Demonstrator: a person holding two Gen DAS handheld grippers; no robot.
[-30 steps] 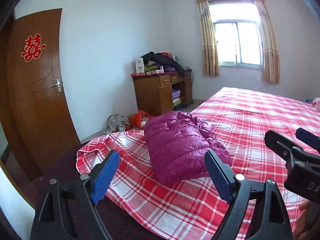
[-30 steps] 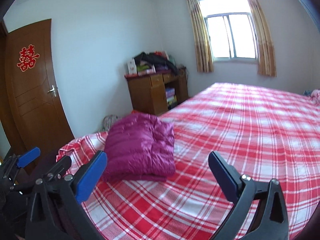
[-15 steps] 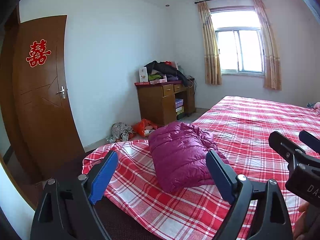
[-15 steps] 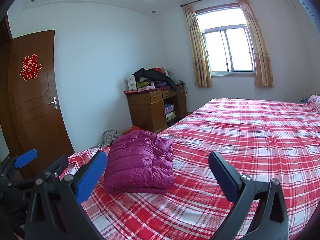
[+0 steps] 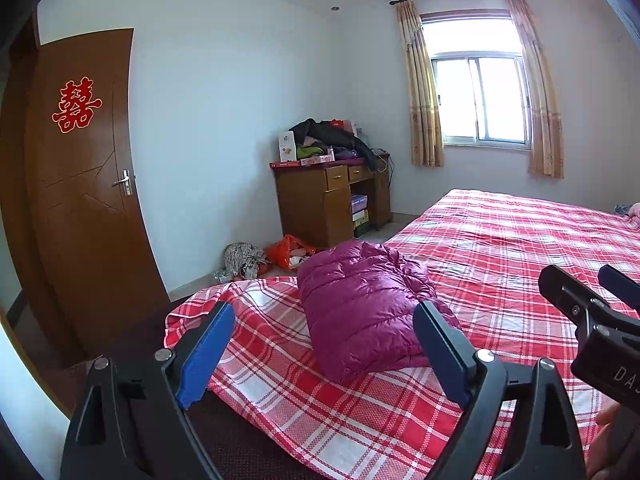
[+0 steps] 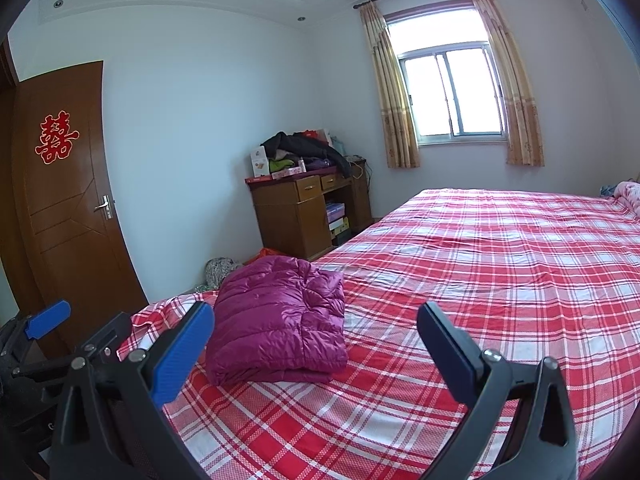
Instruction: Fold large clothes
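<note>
A purple quilted down jacket [image 5: 360, 304] [image 6: 280, 316] lies folded into a compact bundle near the corner of the bed [image 5: 500, 240] [image 6: 500, 264], which is covered with a red and white plaid sheet. My left gripper [image 5: 324, 344] hovers in front of the jacket, open, with nothing between its blue pads. My right gripper [image 6: 316, 344] is held to the right of the jacket, also open and empty. In the left wrist view the right gripper's black fingers [image 5: 576, 304] show at the right edge, with part of a hand beneath them.
A brown door [image 5: 80, 200] with a red paper cutout stands at left. A wooden desk [image 5: 328, 200] piled with clothes and boxes sits by the far wall under a curtained window [image 5: 480, 100]. Bags and cloth [image 5: 264, 256] lie on the floor. A pink item [image 6: 628, 196] rests at the bed's far right.
Both cameras have tipped upward, so the jacket and bed sit lower in each view and more ceiling shows. The jacket itself has not moved and both grippers stay open.
</note>
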